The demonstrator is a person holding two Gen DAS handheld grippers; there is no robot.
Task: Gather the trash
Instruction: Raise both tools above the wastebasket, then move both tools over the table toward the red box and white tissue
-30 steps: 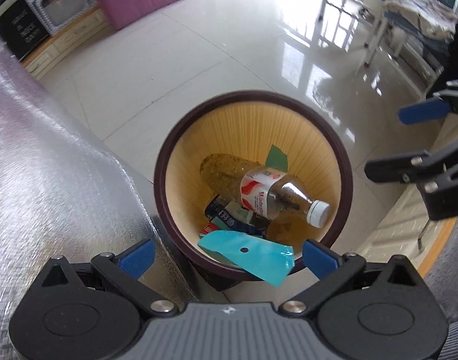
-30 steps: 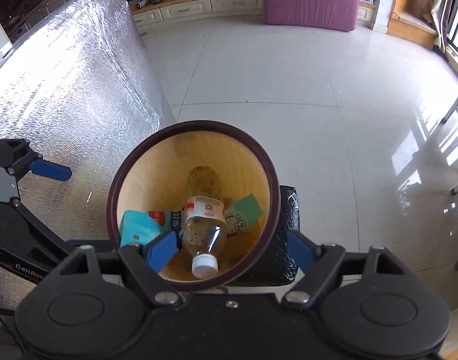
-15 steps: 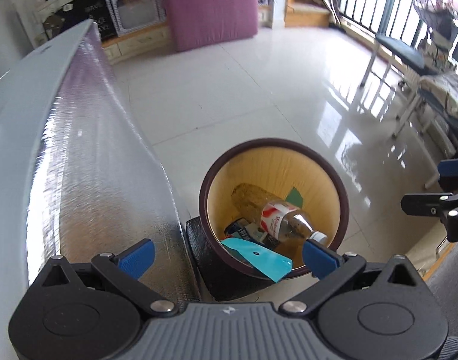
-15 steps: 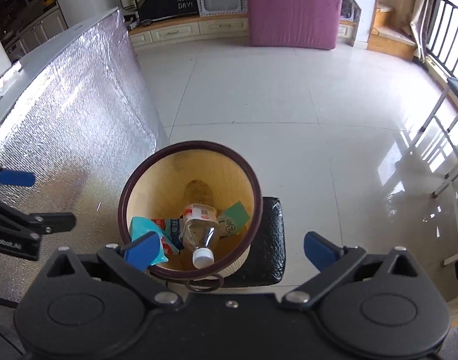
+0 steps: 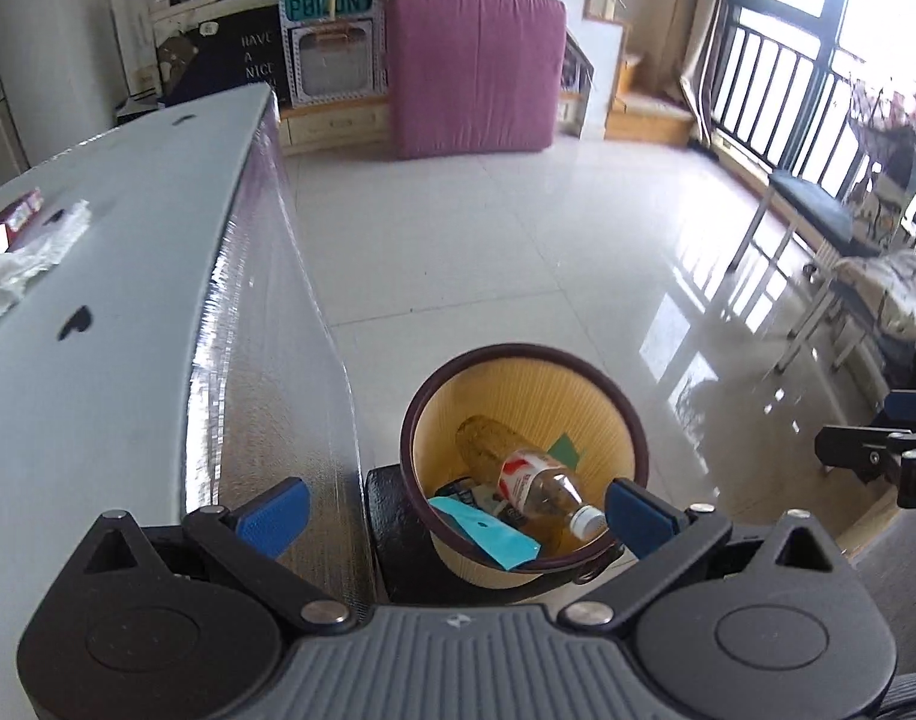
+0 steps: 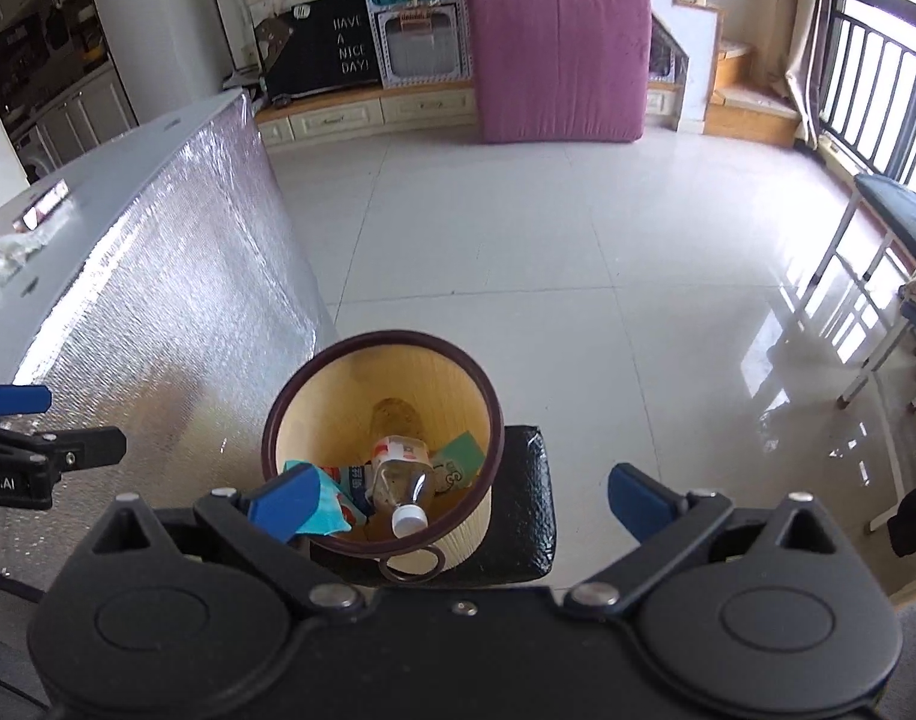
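Plastic bottle (image 6: 398,480) and wrappers lie down in the bin (image 6: 362,348) on its black stool (image 6: 527,534); left gripper (image 5: 452,510) and right gripper (image 6: 452,495) gape wide, both empty. Risk: crumpled tissue (image 5: 14,270) at the bench's far edge gets overlooked

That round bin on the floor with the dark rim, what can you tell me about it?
The bin is a round, open-topped wastebasket with ribbed, straw-coloured walls and a dark brown rim carrying a small ring at the near side. It stands upright on a black cushioned stool beside the foil-covered table. Inside lie a clear plastic bottle with a white cap and red label, a teal wrapper, a green card and some printed packets. Nothing grips it; both claws are above, open.
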